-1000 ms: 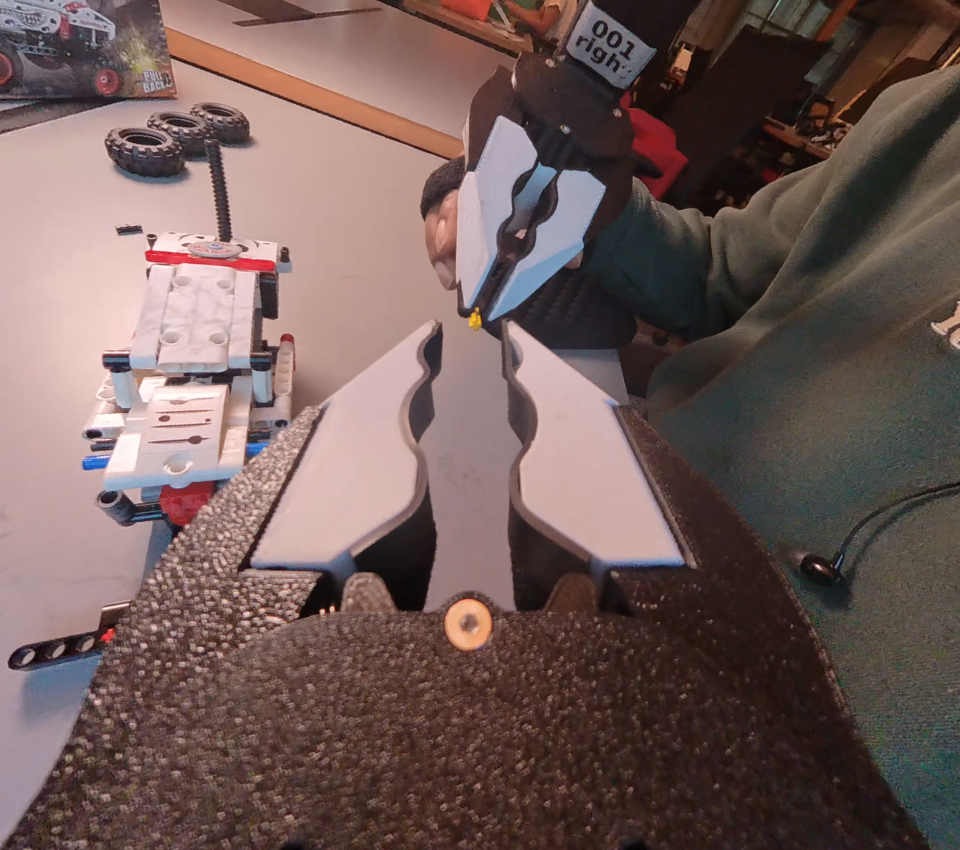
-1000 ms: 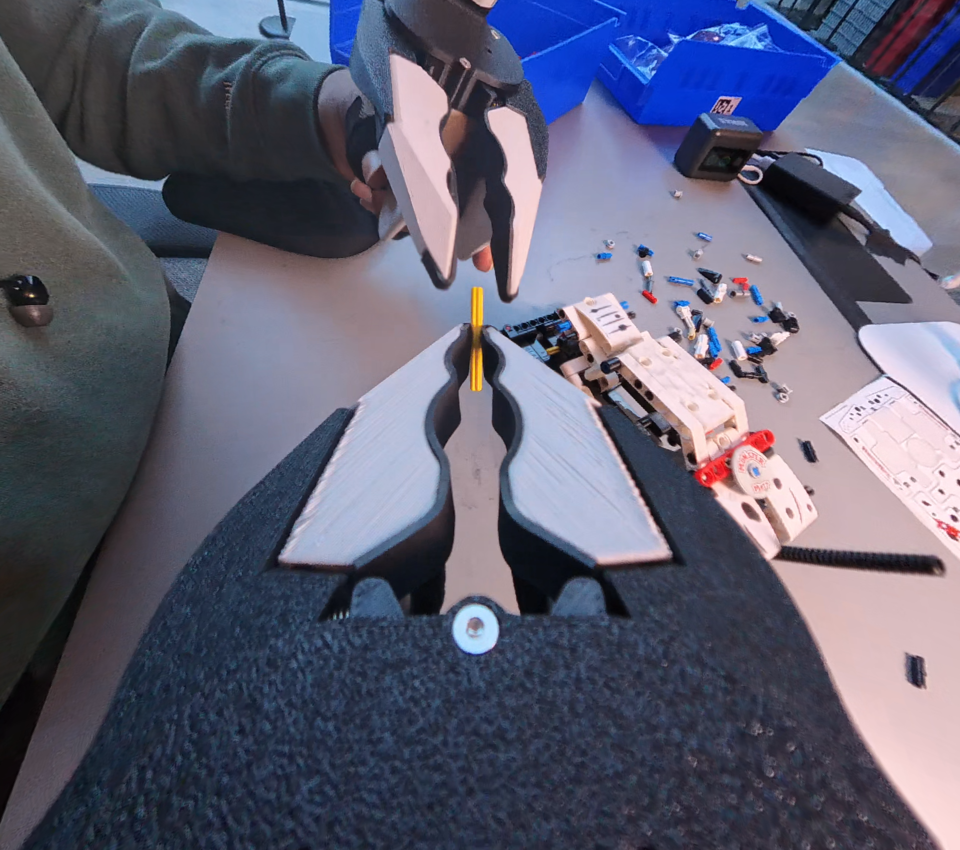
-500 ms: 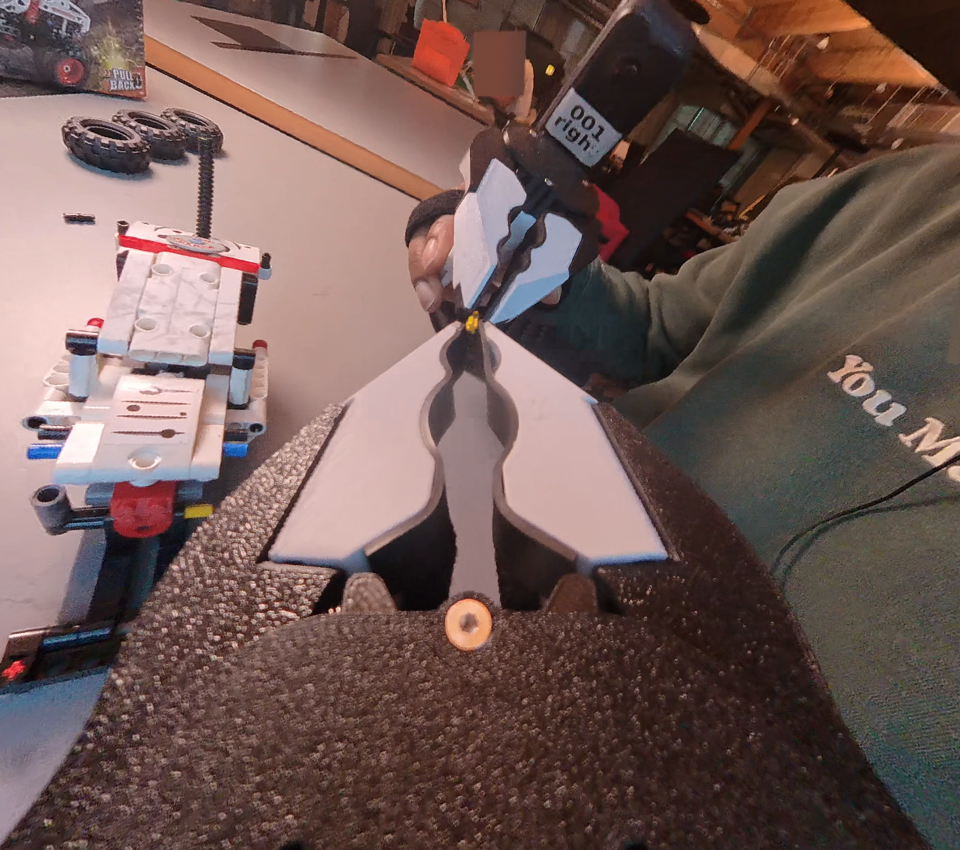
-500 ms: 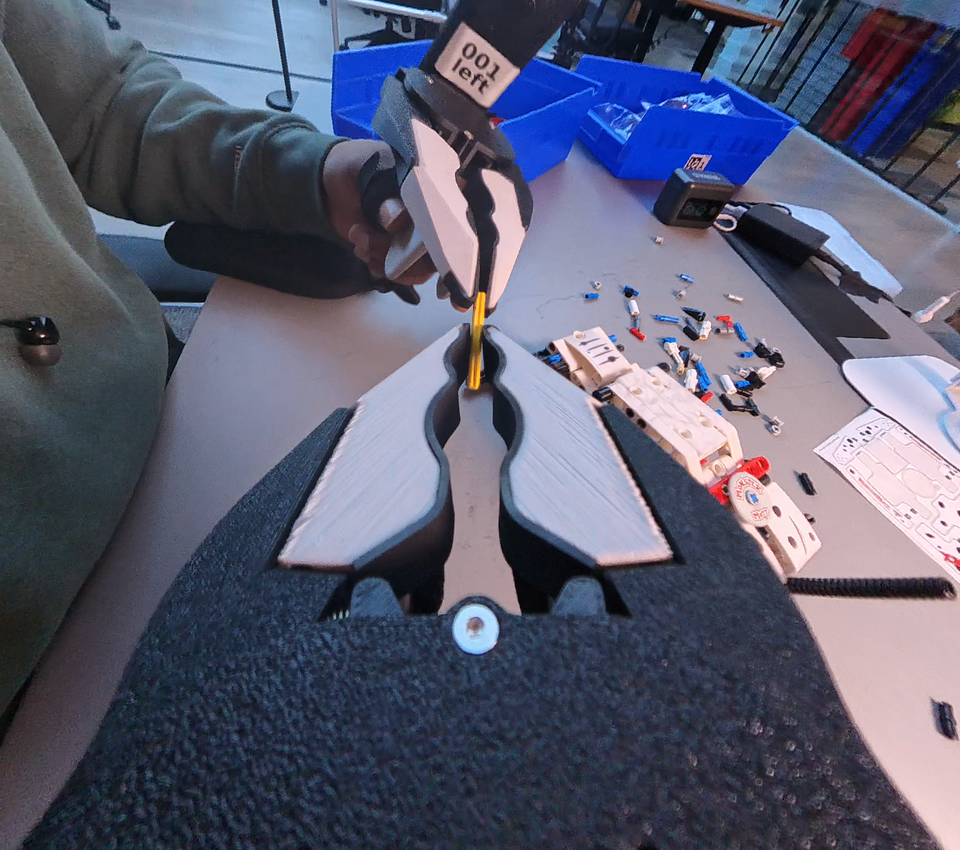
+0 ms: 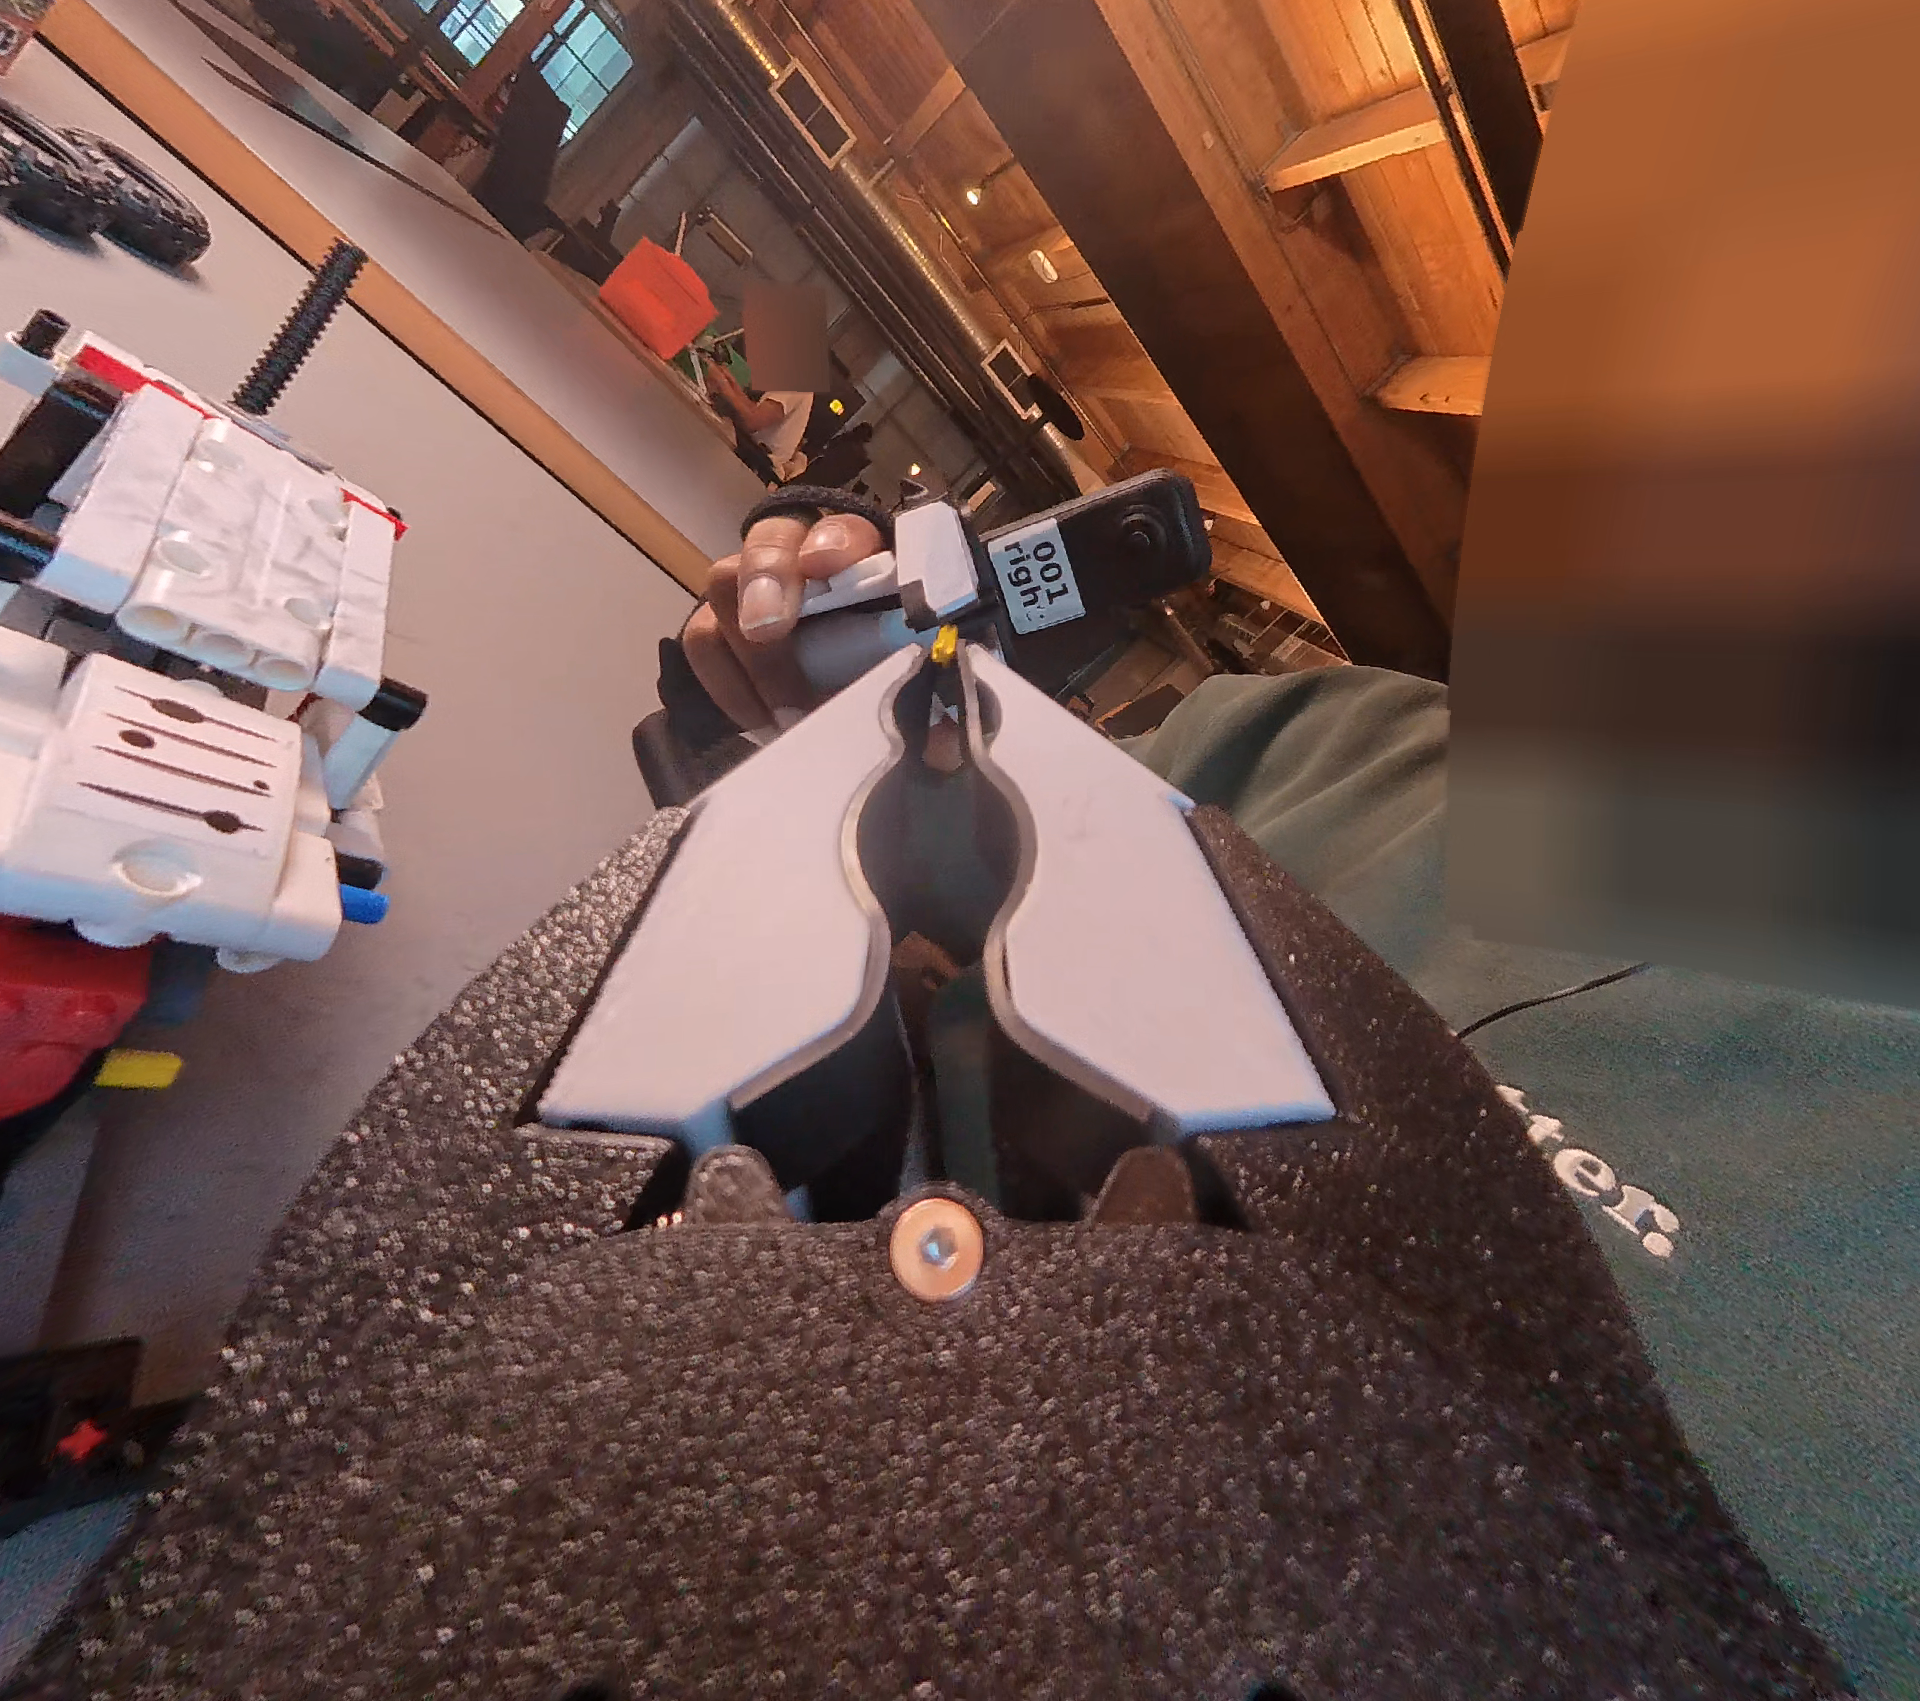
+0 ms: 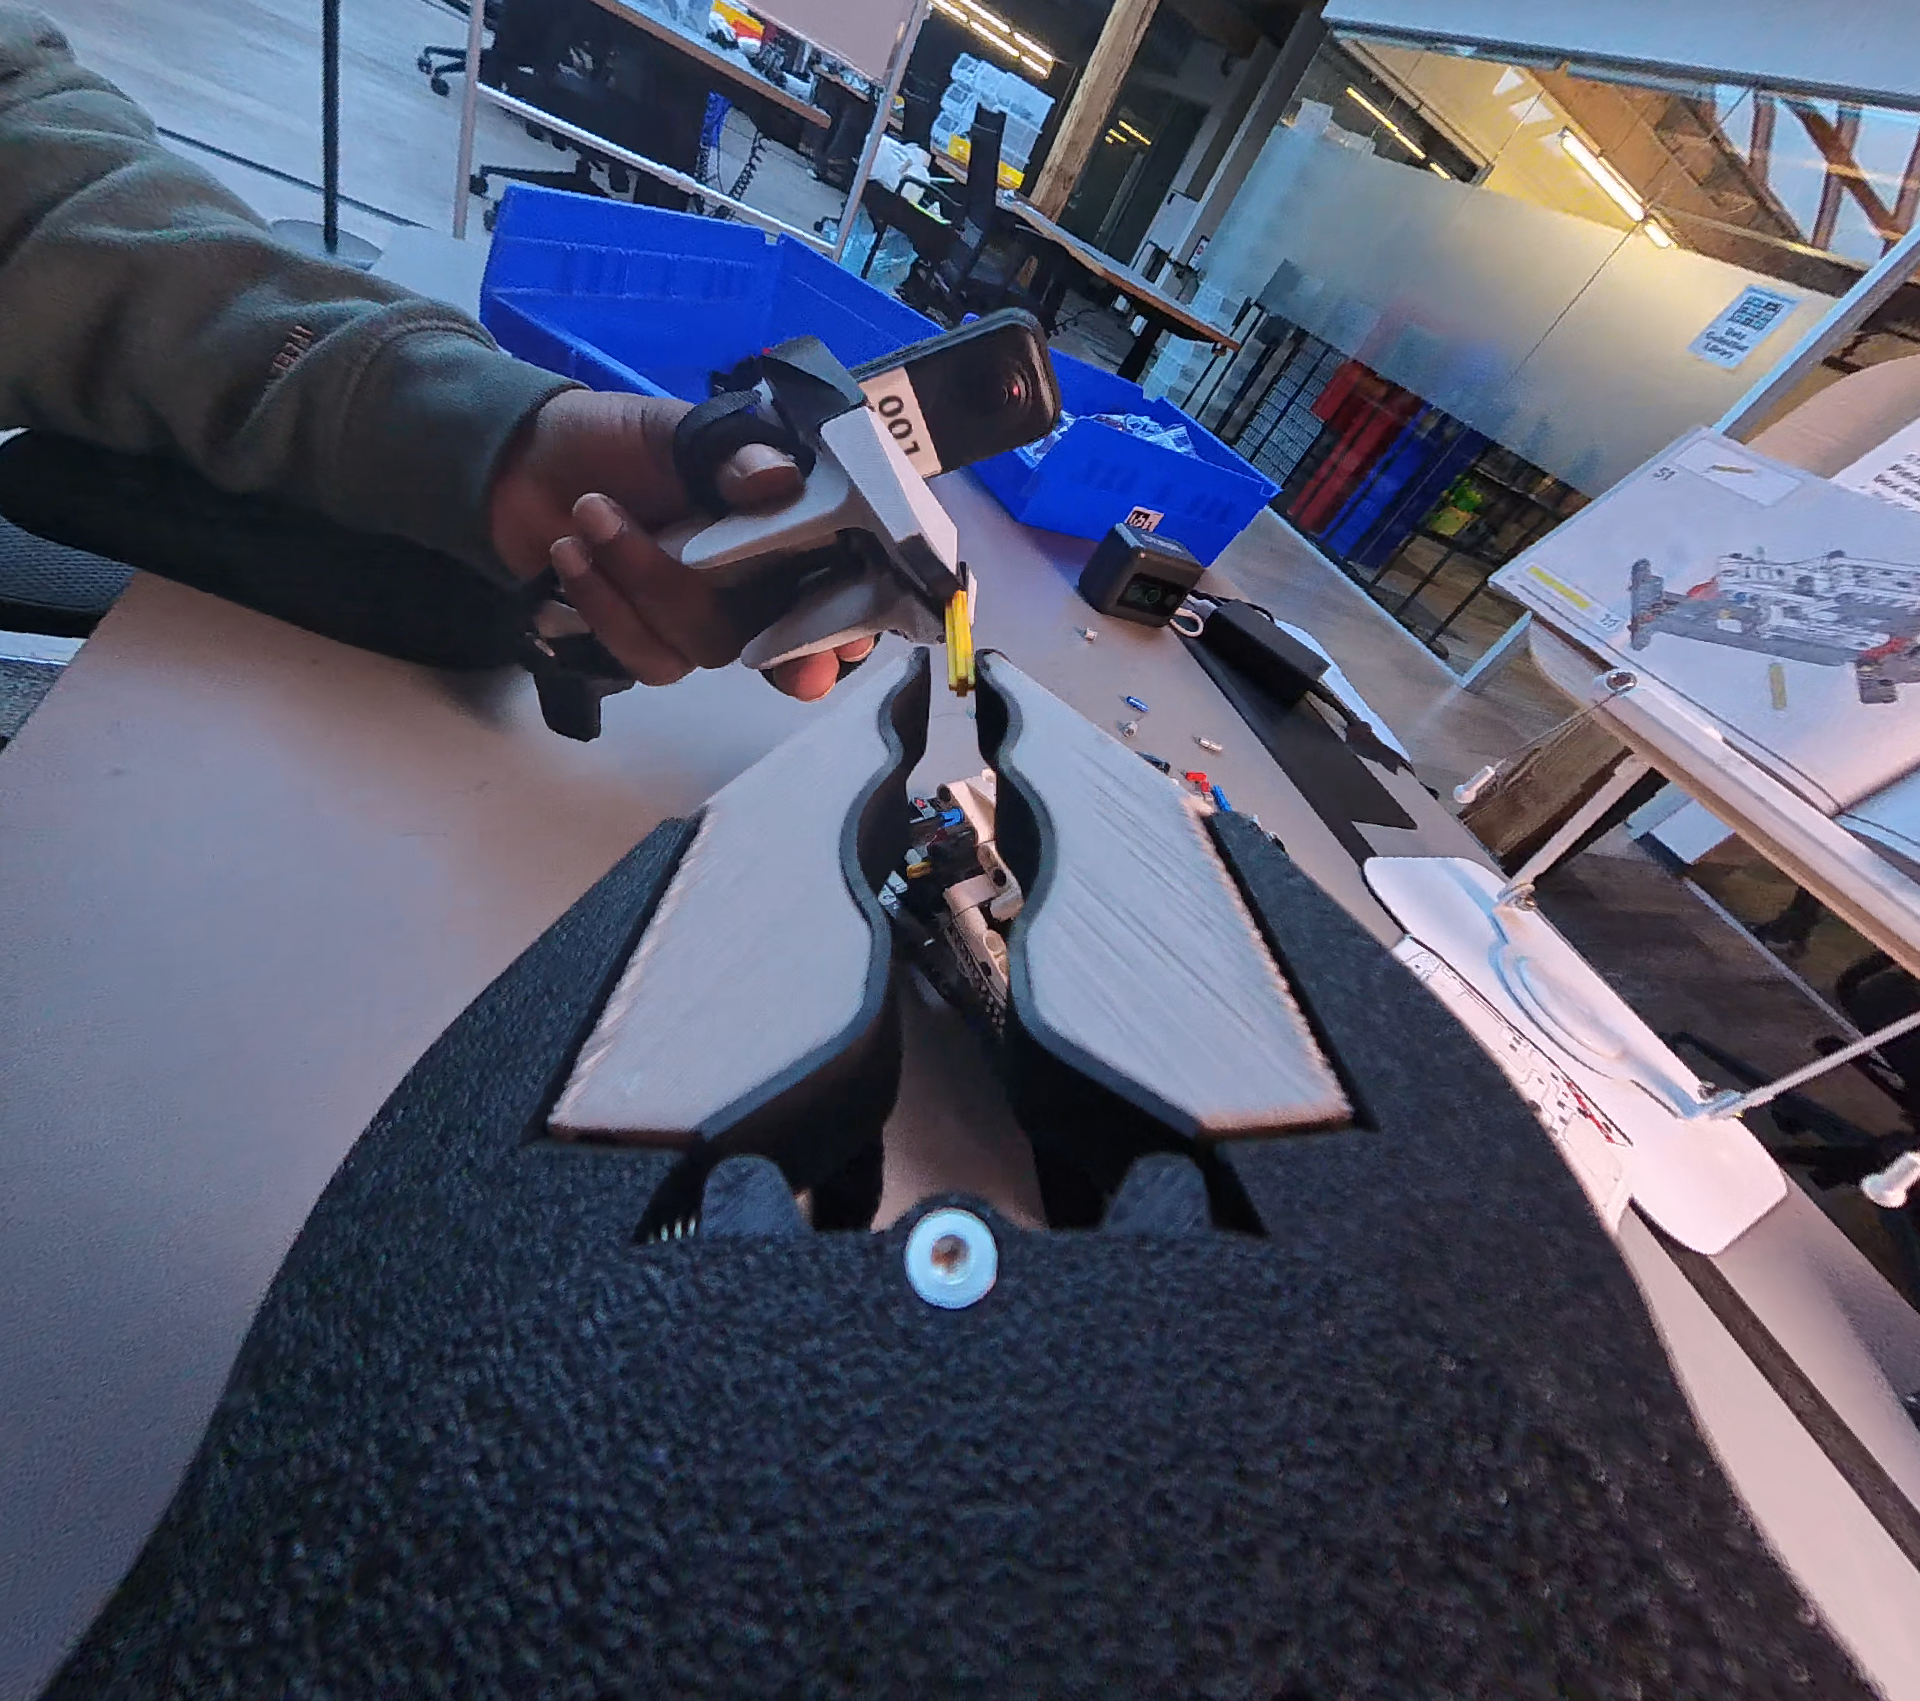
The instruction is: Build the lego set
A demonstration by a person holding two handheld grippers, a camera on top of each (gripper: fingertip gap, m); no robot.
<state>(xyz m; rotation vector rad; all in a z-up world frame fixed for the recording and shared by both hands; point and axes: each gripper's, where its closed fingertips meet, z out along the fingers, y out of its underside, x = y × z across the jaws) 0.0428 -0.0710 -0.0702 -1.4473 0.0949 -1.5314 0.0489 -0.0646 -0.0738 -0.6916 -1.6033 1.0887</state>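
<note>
Handover of yellow axle [image 6: 958,641] in mid-air: left gripper [image 6: 940,602] pinches its upper end, the lower end hanging between the parted tips of right gripper [image 6: 954,677], which no longer squeezes it. Judgement: draw the right claw straight back, clear of the rod, before the left one swings towards the white truck chassis [image 5: 197,695] lying to its left. In the left wrist view only the axle's tip [image 5: 943,643] shows. The chassis is mostly masked by the right claw's fingers [image 6: 1132,924].
</note>
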